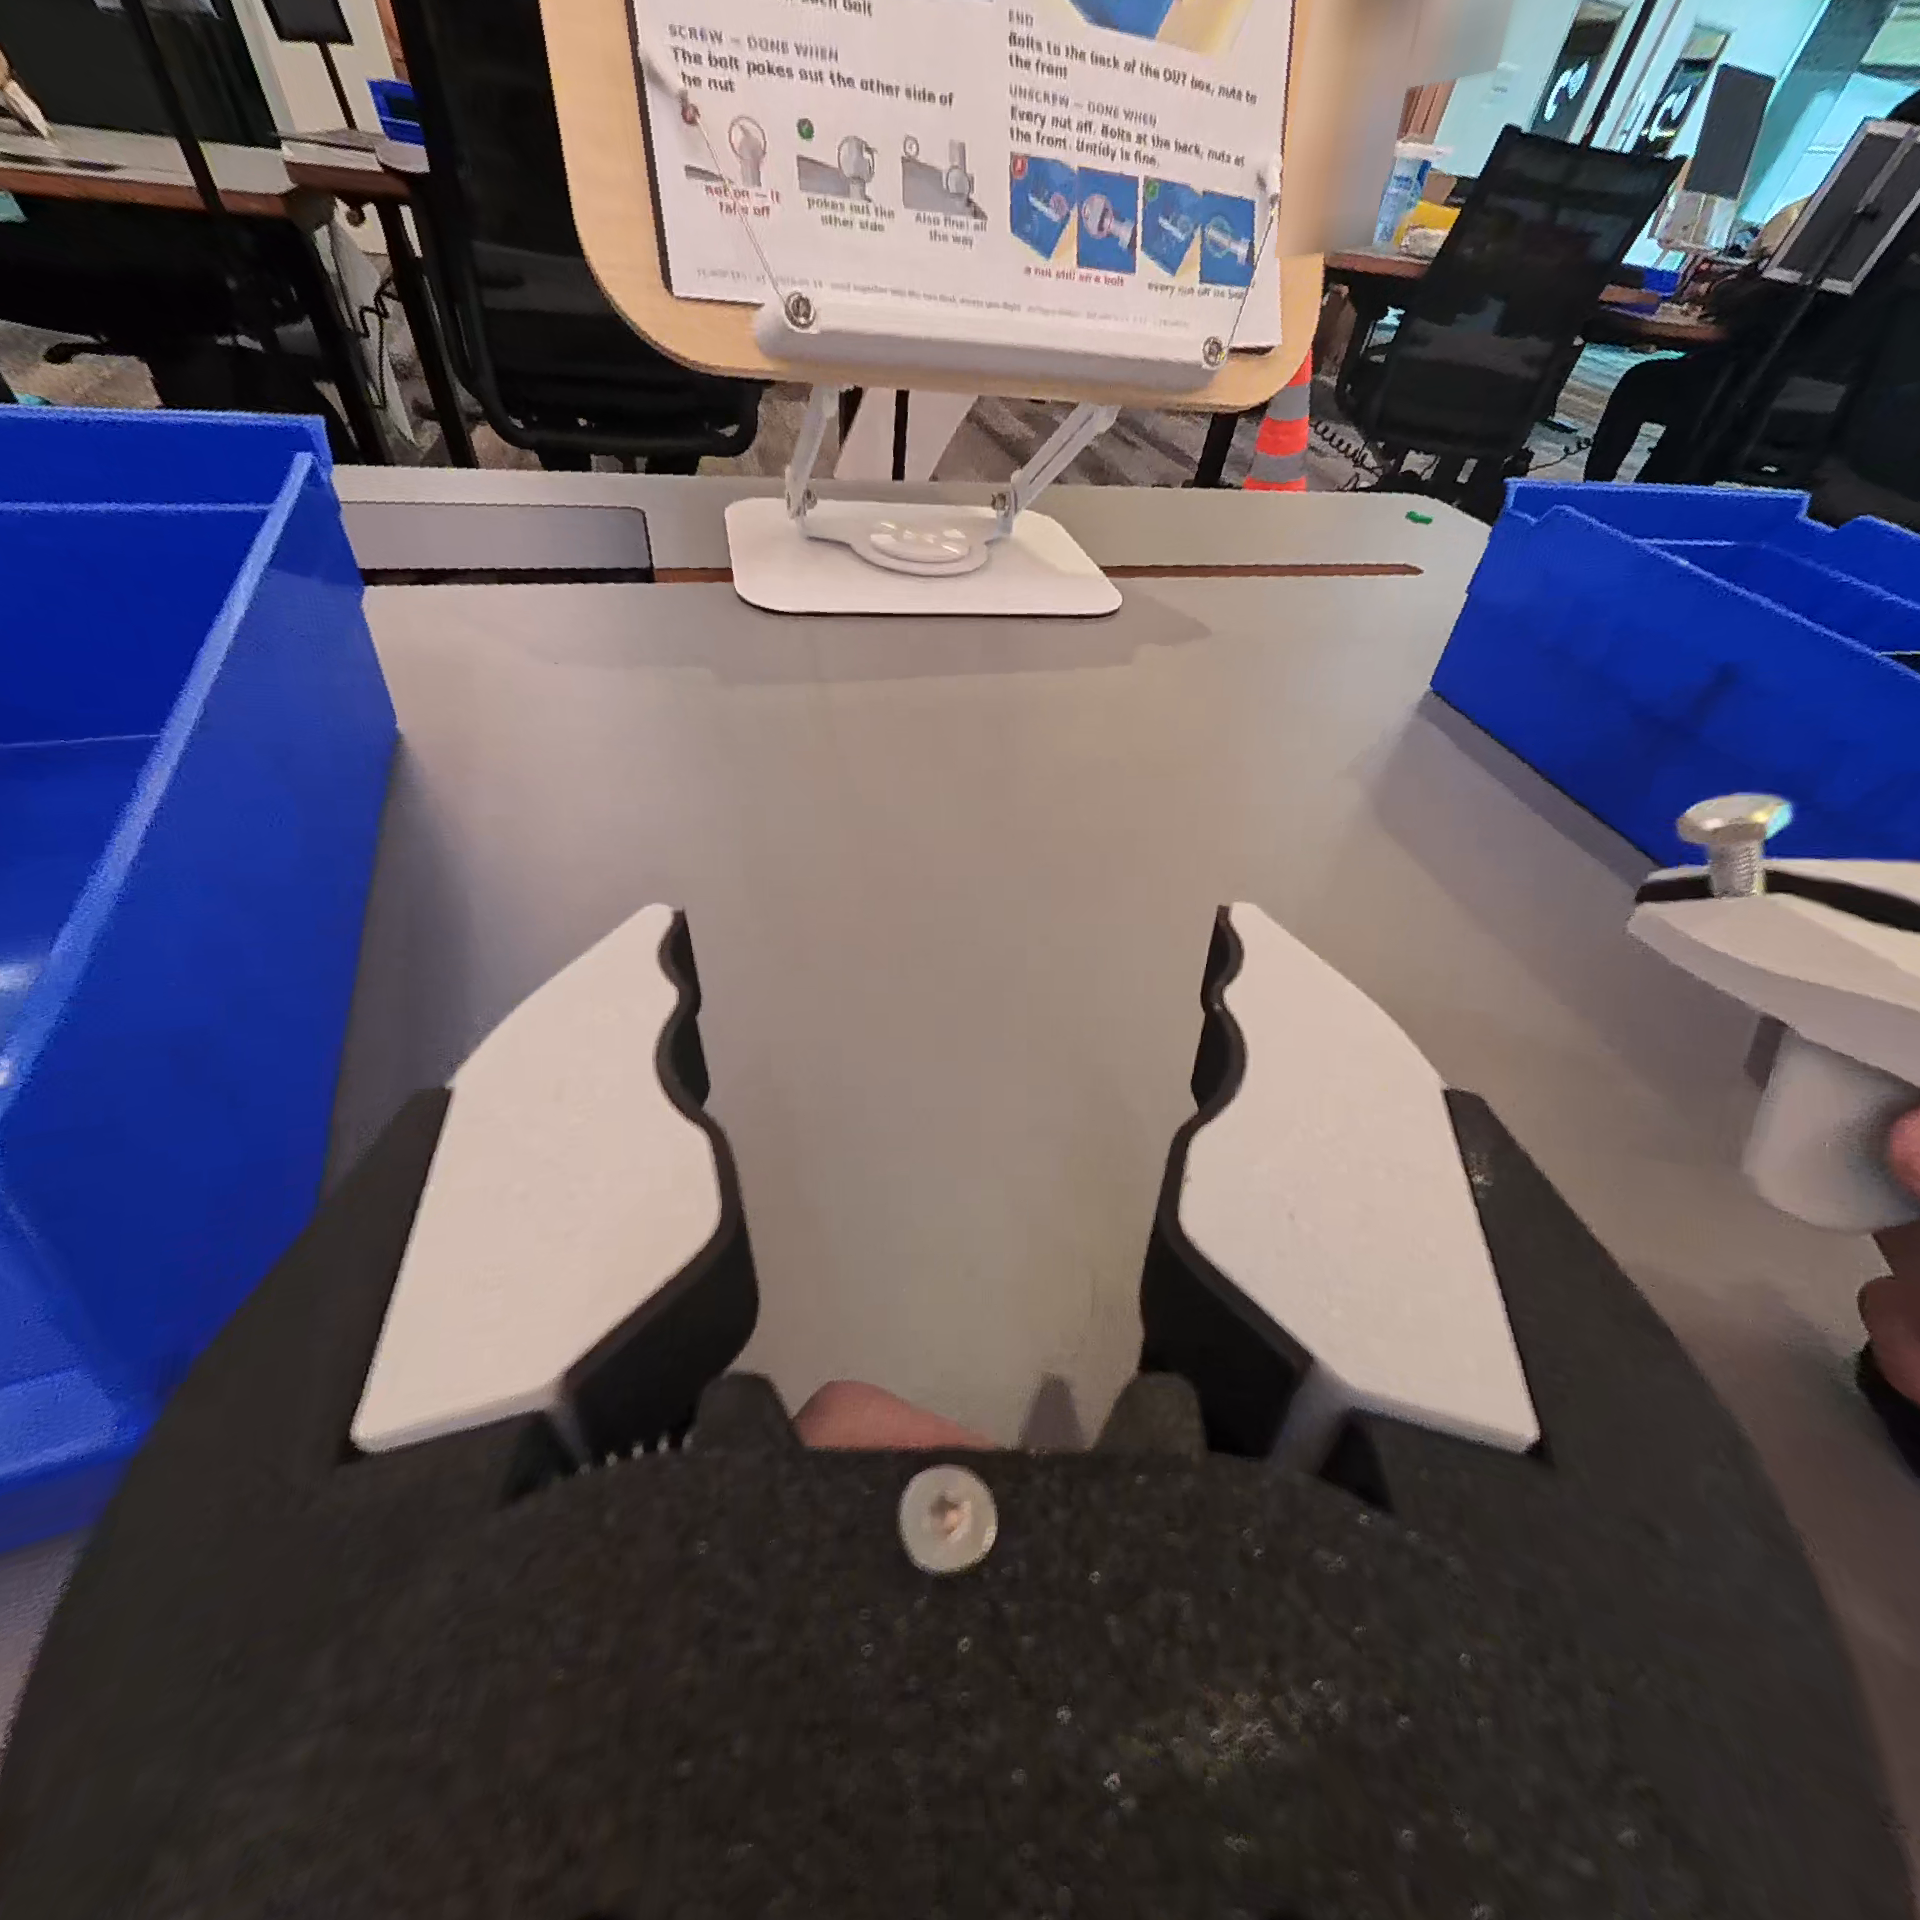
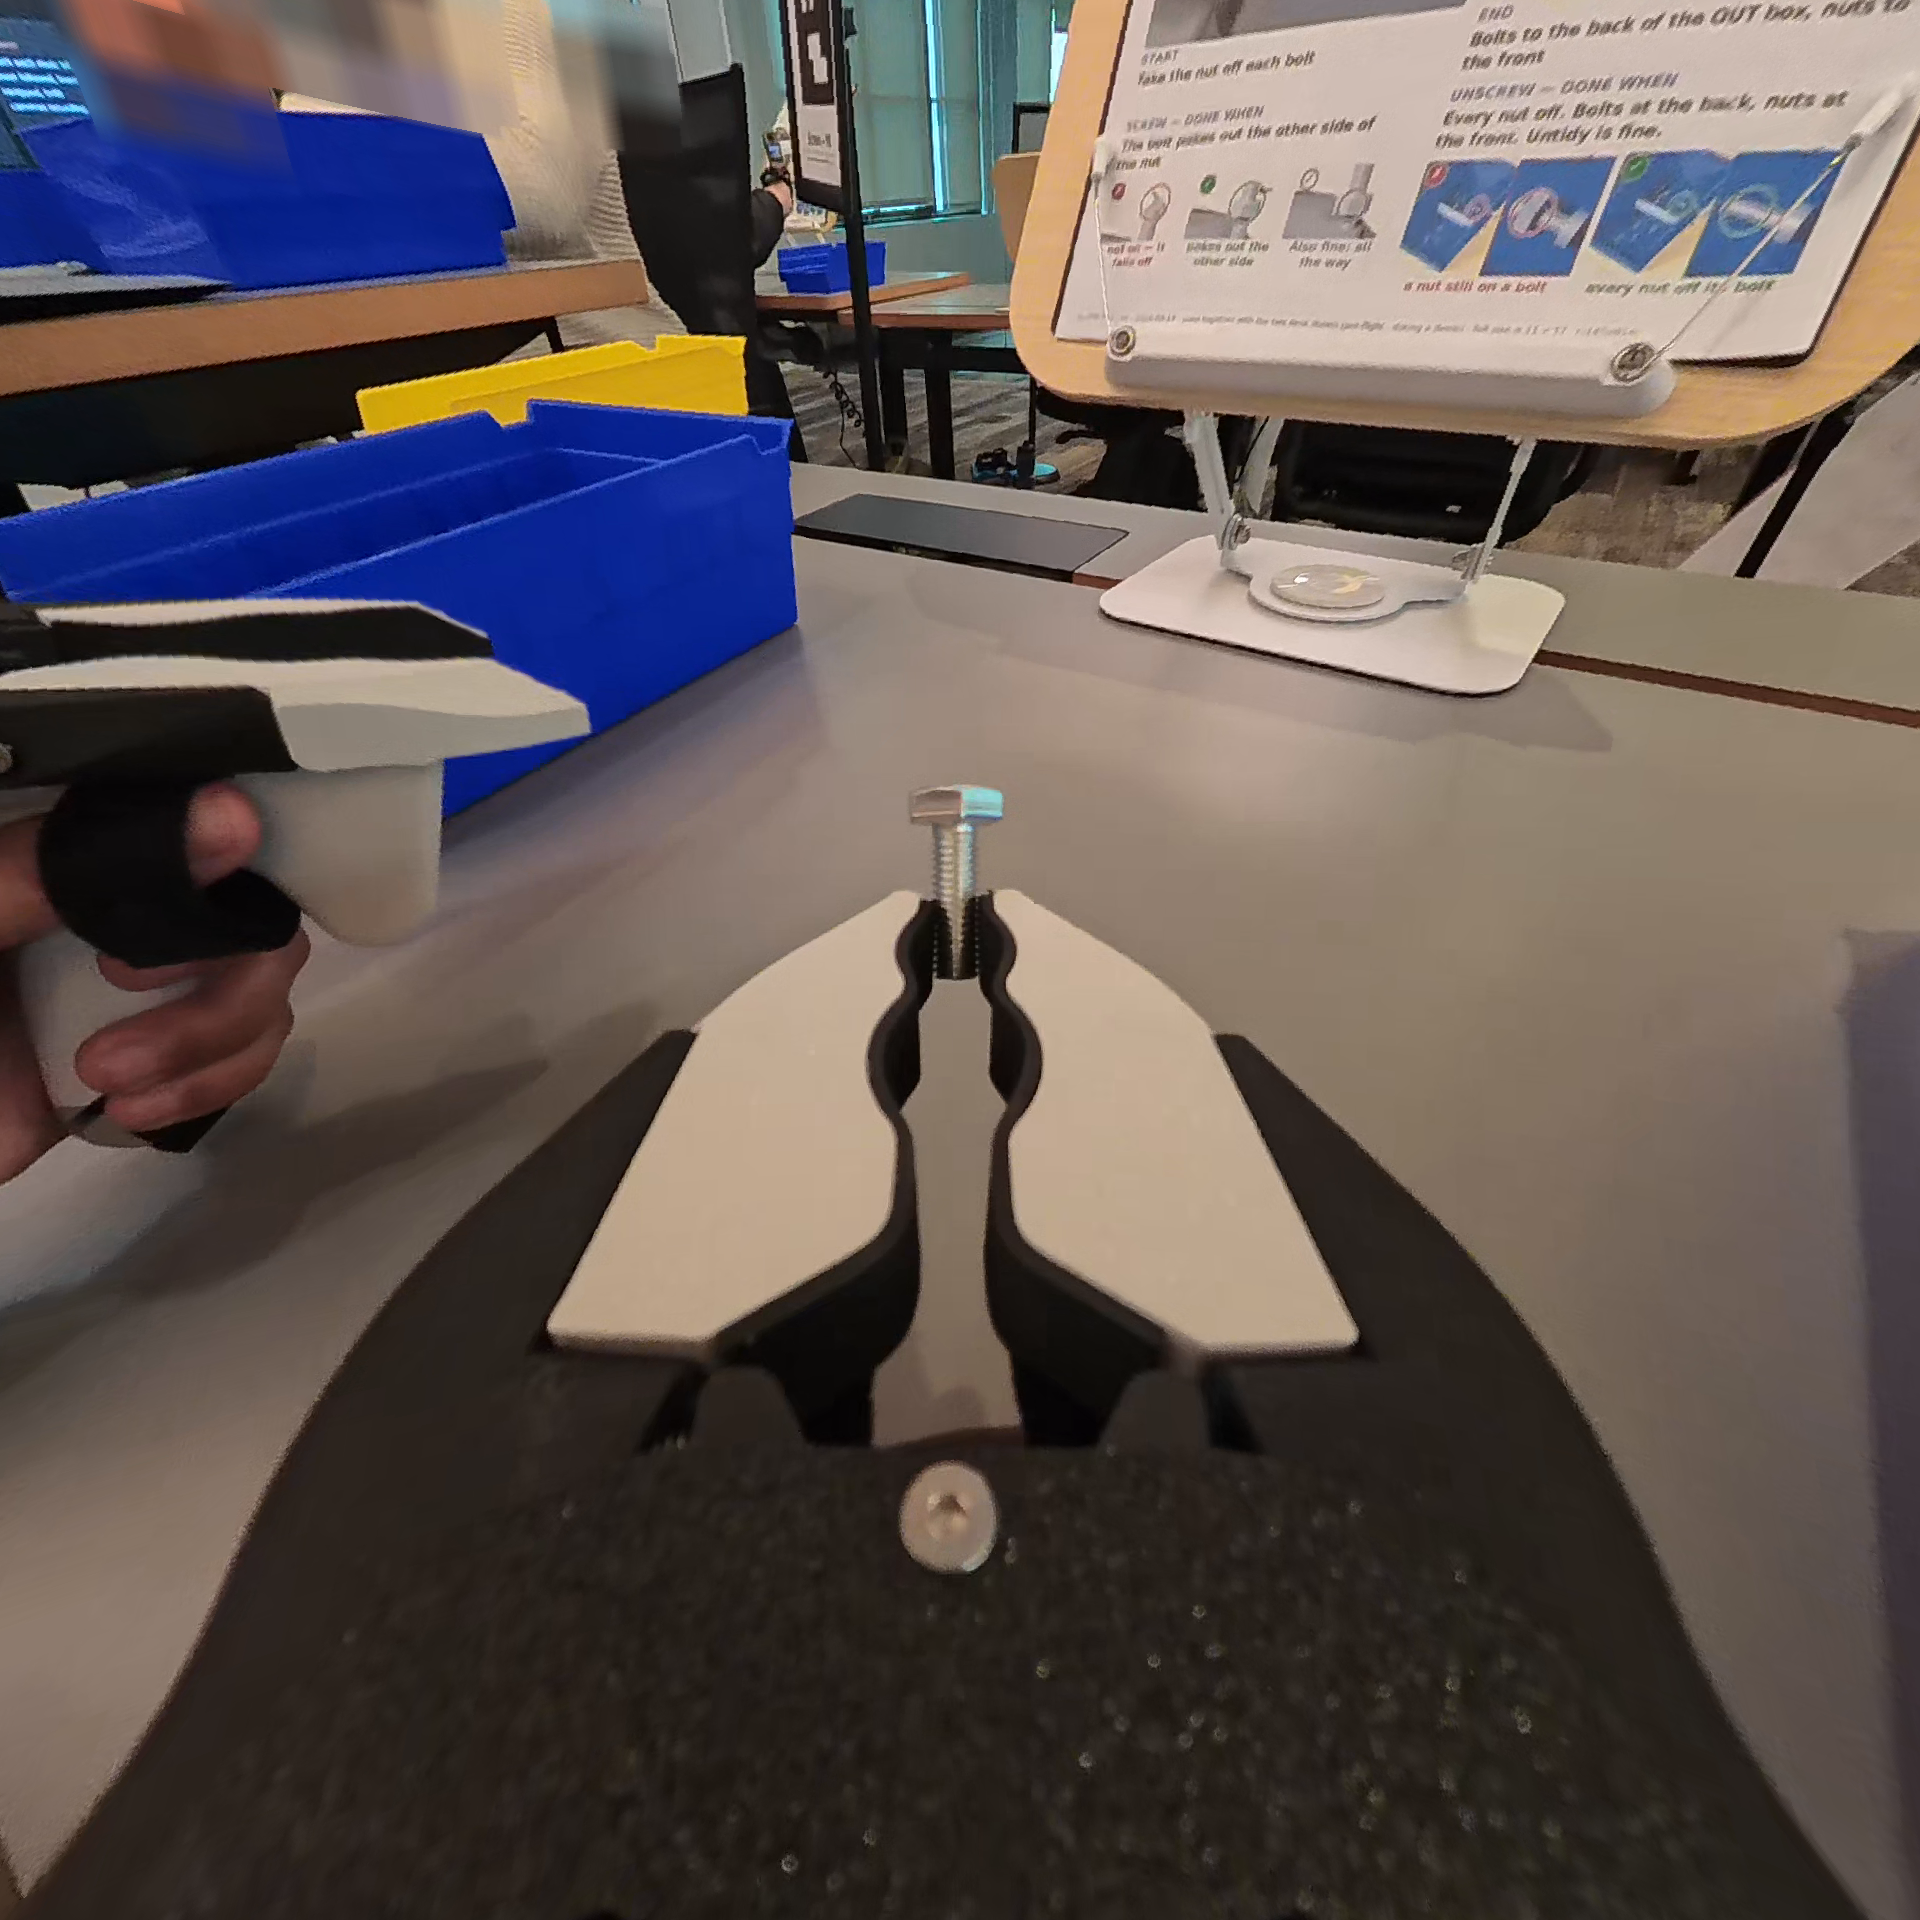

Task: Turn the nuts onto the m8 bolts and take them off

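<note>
My right gripper [image 2: 956, 920] is shut on a silver hex-head bolt [image 2: 955, 842]. It holds the bolt by the threaded shank, head up, above the grey table [image 2: 1351, 935]. No nut shows on the bolt. The same bolt [image 1: 1733, 847] and the right gripper [image 1: 1766, 904] show at the right edge of the left wrist view. My left gripper [image 1: 951, 925] is open and empty over the middle of the table [image 1: 935, 779]. It also shows from the side at the left of the right wrist view [image 2: 520, 675], held by a hand [image 2: 135, 997].
A blue bin [image 1: 156, 831] stands at the table's left and another blue bin [image 1: 1683, 665] at the right. A white stand with an instruction sheet [image 1: 925, 551] sits at the back centre. A yellow bin [image 2: 582, 379] lies behind the left blue bin [image 2: 468, 520].
</note>
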{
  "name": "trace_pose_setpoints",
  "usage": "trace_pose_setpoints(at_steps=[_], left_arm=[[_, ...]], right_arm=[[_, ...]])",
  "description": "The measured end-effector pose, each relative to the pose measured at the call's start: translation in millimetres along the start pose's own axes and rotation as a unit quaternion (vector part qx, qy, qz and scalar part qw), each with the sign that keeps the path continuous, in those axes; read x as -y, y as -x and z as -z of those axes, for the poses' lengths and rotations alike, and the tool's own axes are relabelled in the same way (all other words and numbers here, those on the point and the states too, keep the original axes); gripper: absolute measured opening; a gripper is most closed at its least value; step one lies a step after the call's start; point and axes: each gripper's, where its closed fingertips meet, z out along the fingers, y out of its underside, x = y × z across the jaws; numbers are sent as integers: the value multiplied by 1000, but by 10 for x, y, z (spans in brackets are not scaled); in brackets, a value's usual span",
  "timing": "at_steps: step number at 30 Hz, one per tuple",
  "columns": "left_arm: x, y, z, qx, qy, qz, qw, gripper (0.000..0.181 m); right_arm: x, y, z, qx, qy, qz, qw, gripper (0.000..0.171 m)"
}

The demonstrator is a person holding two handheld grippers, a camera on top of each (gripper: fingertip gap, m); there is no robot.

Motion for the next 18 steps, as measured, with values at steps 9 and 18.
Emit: trace_pose_setpoints(at_steps=[9,18], left_arm=[[-56,-108,-18,-24,14,-5,1000,88],[-108,-150,-32,-37,26,-2,999,86]], right_arm=[[200,-257,125,-36,-1,11,999,7],[721,-1797,1101,-213,57,15,975,7]])
